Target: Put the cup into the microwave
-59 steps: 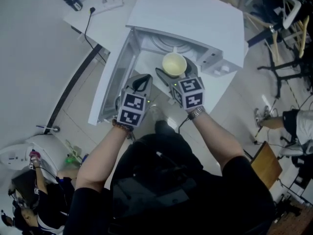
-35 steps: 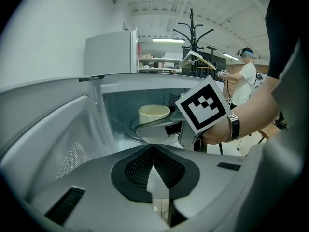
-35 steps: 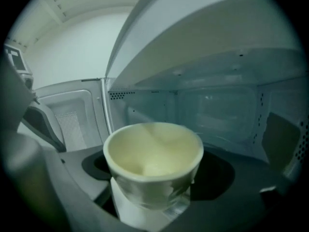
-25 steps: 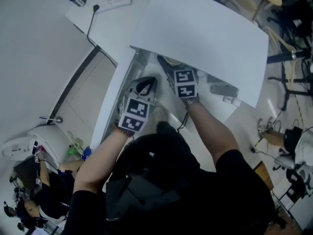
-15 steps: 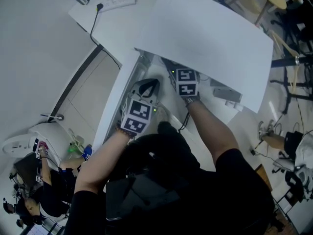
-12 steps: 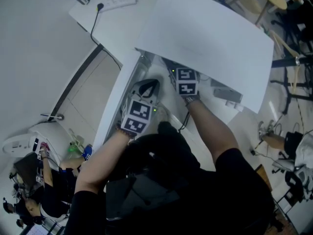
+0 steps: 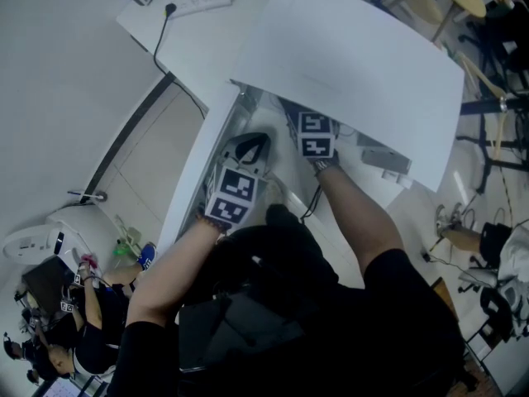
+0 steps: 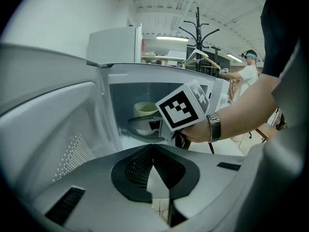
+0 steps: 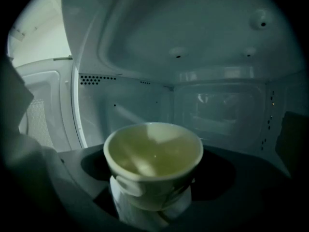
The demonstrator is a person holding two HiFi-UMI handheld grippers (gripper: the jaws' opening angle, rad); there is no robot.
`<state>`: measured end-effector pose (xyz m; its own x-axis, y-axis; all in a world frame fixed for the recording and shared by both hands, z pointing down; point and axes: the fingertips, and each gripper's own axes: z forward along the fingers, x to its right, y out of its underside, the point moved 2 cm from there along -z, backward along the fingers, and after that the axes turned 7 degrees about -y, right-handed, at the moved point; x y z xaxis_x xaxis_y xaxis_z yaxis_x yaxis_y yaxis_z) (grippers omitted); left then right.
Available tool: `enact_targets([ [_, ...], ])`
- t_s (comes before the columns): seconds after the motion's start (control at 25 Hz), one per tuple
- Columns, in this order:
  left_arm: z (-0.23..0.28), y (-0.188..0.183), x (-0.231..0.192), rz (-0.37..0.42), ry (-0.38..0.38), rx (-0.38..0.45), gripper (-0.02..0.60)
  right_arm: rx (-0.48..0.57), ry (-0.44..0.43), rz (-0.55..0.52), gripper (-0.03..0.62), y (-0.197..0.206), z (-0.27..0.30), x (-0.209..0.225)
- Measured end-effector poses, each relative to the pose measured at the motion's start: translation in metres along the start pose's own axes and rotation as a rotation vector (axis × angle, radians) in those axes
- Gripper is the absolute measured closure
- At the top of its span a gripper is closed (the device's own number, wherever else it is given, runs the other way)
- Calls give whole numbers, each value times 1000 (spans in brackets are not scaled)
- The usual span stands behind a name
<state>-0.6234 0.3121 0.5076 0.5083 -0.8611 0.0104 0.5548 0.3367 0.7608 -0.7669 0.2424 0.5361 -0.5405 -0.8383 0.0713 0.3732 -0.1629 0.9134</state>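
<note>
White microwave walls (image 9: 217, 57) surround the pale yellow ceramic cup (image 9: 153, 151), clasped at lower centre by our right gripper (image 9: 152, 197). We should set it down level before loosening; our left gripper (image 8: 153, 166) is clenched, empty

One microwave (image 7: 355, 64), with one door (image 7: 195, 172). One cup (image 9: 153, 161), pale green. Two tongs — the left tongs (image 8: 154, 170) and the right tongs (image 9: 152, 192). Two marker cubes, one to each pair: the left cube (image 7: 231, 198) and the right cube (image 7: 316, 136). One watch (image 8: 215, 127), on the right wrist. One counter (image 7: 194, 44), carrying one power strip (image 7: 202, 3). One coat rack (image 8: 198, 30) at the back of the room. One bystander (image 8: 248, 74) in white stands beside it — how many people sit in the lower left corner of the head view cannot be told.
</note>
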Motion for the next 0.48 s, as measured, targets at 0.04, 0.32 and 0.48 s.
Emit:
enact_targets([
  [0.04,0,0,0,0,0,-1,581,5,-2,6,99,-1,0,0],
  [0.32,-1,-4,1,-2,-4,8,581,-4,-4,39,71,7,-10,-4],
  [0.48,-5,-6,4,-1,-7,19,581,-5,-6,47,71,11,-20,-5],
])
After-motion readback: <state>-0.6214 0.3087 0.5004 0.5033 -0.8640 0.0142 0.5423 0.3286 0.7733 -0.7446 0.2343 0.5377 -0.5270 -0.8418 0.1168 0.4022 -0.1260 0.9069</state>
